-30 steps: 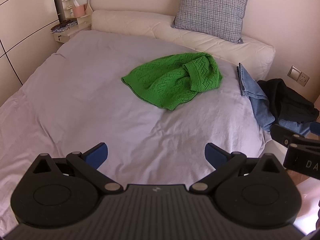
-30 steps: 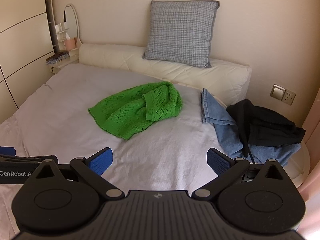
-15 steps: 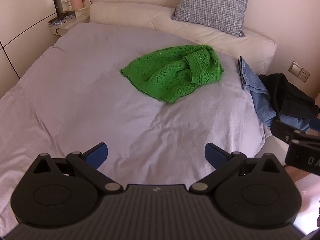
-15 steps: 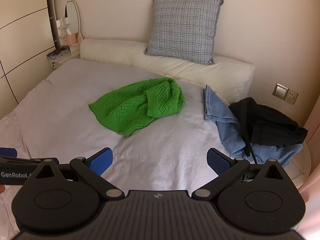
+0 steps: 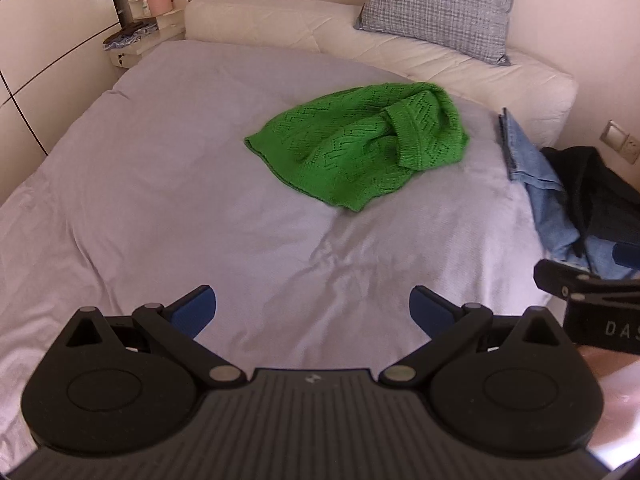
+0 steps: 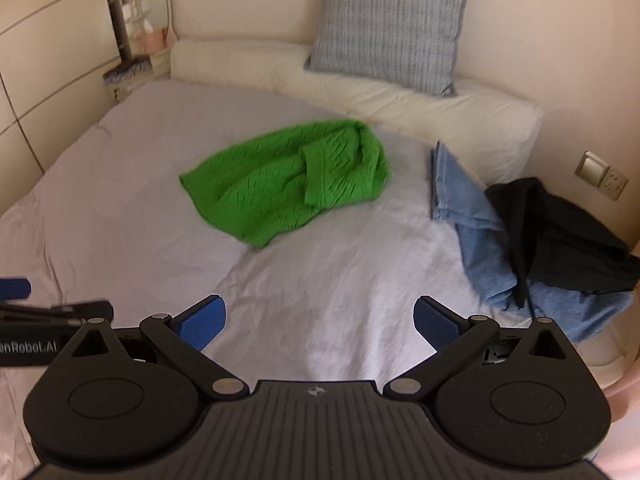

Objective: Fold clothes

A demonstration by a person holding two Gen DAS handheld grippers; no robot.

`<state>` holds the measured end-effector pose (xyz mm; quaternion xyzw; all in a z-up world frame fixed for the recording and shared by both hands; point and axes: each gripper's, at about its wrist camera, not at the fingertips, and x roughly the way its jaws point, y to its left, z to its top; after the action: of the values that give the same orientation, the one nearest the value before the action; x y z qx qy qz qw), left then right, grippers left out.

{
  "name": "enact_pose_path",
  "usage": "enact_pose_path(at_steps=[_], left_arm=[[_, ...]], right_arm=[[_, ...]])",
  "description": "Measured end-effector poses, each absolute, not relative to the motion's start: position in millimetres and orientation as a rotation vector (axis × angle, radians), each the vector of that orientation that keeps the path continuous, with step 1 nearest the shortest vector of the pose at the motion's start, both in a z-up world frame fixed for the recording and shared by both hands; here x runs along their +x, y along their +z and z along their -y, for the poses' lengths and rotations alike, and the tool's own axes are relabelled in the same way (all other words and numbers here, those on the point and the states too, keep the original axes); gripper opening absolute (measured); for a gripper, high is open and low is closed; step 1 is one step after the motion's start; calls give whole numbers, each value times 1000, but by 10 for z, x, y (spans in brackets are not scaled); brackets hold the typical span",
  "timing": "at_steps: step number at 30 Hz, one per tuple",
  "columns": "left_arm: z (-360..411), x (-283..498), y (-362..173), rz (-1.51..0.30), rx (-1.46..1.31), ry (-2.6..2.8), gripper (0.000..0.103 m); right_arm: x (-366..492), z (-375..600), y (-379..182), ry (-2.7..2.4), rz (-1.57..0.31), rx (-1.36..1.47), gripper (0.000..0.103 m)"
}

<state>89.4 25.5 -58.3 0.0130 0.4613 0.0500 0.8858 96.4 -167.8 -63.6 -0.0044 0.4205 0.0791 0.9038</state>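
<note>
A crumpled green knit sweater (image 5: 360, 144) lies in a heap near the middle of the pale lilac bed sheet (image 5: 160, 184); it also shows in the right wrist view (image 6: 292, 180). My left gripper (image 5: 312, 312) is open and empty, above the near part of the bed, well short of the sweater. My right gripper (image 6: 318, 322) is open and empty, also well short of it. Blue jeans (image 6: 472, 232) with a black garment (image 6: 560, 240) on top lie at the bed's right edge.
A grey checked pillow (image 6: 388, 24) leans on the wall above a cream bolster (image 6: 400, 108). A small shelf with a mirror (image 5: 140, 20) stands at the far left by wardrobe doors. A wall socket (image 6: 600, 170) is at right. The other gripper's edge (image 5: 592, 304) shows at right.
Both grippers have moved forward over the bed towards the green sweater, which now looks larger and lower in view. Both stay open. The clothes have not moved.
</note>
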Motion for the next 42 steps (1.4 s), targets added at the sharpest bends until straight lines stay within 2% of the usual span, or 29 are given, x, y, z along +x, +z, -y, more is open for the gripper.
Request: enact_pose_path(at_steps=[6,15,17,20,22,29,33,42], left_arm=[[-181,1408,-837,-1020,-20,120,102],[-18,2101,-1362,-1096,-2,103,102],[27,2257,-1453,-1088,6,101,101],[76,2459,-1591,-1078,7,91,90],[119,2594,-1699,-1076,12,87,80],[270,3025,-2083,-1085,90,61,58],[391,3263,-2281,-1078,147,27,57],[511,3744,-2857,-1111,287,-23,61]], right_arm=[[1428,1825,-909,157,-932,-20,100],[2192,2088,-1294,185,-1017,-32,82],[2355,2147,-1366,200,-1030,-23,81],[2578,2221,-1473,220,-1049,-13,81],[2728,2269,-1554,233,-1064,-4,77],[3194,2376,-1855,281,-1125,28,63],[3440,2405,-2028,302,-1144,25,57],[3997,2579,-2328,320,-1162,206,56]])
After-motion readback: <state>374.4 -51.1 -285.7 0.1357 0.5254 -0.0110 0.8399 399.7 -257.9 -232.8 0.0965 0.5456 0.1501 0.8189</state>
